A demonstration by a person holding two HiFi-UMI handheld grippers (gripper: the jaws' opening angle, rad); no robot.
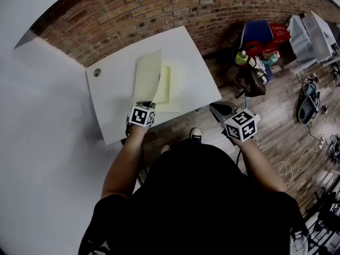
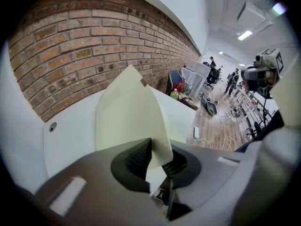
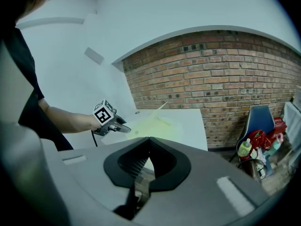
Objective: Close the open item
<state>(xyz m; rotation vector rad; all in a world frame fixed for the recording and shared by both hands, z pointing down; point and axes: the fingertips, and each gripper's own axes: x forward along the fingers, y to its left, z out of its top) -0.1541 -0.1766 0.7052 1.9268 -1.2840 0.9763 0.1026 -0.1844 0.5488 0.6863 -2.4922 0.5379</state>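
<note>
Evidently the folder [image 1: 166, 89] was only half closed: the left gripper [image 1: 144, 105] pinched its raised cover [image 1: 147, 74], while the right gripper [image 3: 148, 141] hung empty, jaws together.

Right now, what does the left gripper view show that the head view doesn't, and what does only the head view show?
Left gripper view only: the left tool shut on the folder cover, plus people far down the room. Head view only: the folder's lower leaf lying flat, and the person's shoes. Both: the white table, the brick wall, and the right tool held off the table.
</note>
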